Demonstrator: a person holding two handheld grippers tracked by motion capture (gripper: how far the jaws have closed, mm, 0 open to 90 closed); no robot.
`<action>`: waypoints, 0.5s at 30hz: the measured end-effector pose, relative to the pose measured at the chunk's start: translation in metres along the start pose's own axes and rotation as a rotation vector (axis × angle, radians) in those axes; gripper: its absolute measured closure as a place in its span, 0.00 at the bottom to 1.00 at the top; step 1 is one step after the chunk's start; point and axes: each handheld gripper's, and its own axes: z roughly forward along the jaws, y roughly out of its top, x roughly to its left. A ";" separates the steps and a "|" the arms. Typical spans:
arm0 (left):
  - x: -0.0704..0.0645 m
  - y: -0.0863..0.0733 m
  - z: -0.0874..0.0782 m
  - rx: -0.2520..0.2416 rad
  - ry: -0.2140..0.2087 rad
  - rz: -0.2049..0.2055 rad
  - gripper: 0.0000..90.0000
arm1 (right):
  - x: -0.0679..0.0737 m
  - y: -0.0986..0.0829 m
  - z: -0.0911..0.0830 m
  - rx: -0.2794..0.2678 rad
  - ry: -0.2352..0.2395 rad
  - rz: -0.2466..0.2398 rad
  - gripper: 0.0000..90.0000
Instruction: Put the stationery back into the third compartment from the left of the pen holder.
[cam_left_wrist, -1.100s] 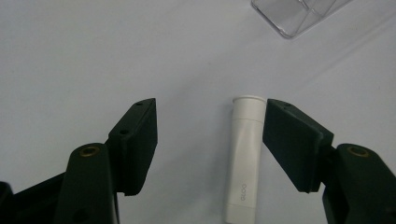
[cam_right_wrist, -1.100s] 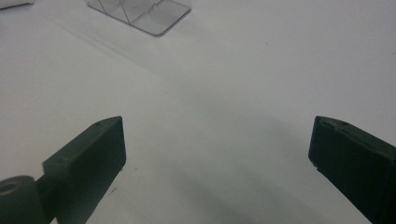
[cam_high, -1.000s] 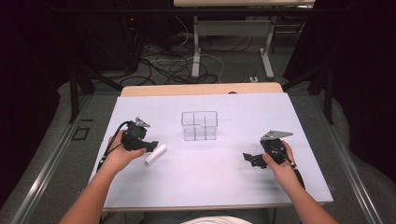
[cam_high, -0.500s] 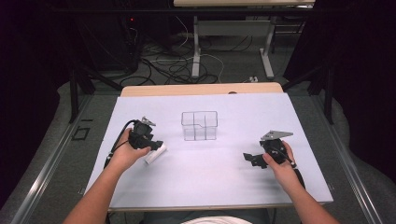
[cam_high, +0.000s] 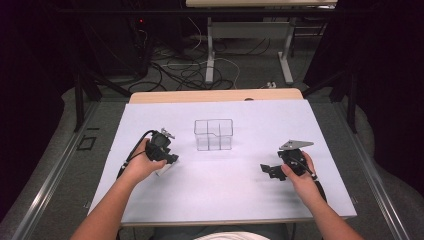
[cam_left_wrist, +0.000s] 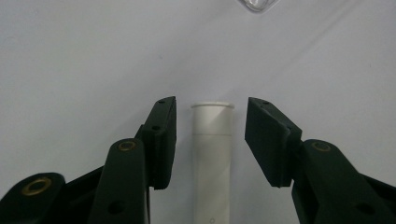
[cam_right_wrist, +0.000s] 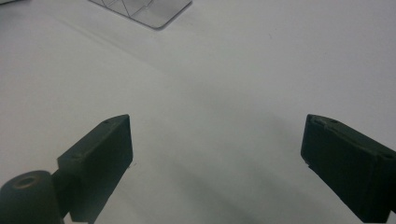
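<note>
Left gripper (cam_left_wrist: 210, 135) now astride one white tube (cam_left_wrist: 212, 158), both grippers' fingers apart.

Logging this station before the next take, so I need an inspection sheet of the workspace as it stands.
Surface: white sheet over a wooden table, flat.
Job's things: white tube lying between the left gripper's jaws, not yet clamped; clear divided box upright mid-table.
Clutter: nothing seen.
Grippers: left gripper open around the tube; right gripper open, holding nothing.
Cables: a black one trails from each gripper; loose cables on the floor.
Surroundings: desk legs, dark curtains.
</note>
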 end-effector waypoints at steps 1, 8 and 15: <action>0.000 0.000 0.001 0.008 -0.004 0.001 0.61 | 0.001 0.000 0.000 0.004 0.004 0.008 0.10; -0.002 0.001 0.006 0.041 -0.005 0.011 0.66 | 0.000 0.000 0.001 0.003 0.002 -0.009 0.10; -0.003 0.000 0.013 0.078 -0.002 0.012 0.68 | 0.000 -0.001 0.001 0.007 0.003 -0.004 0.10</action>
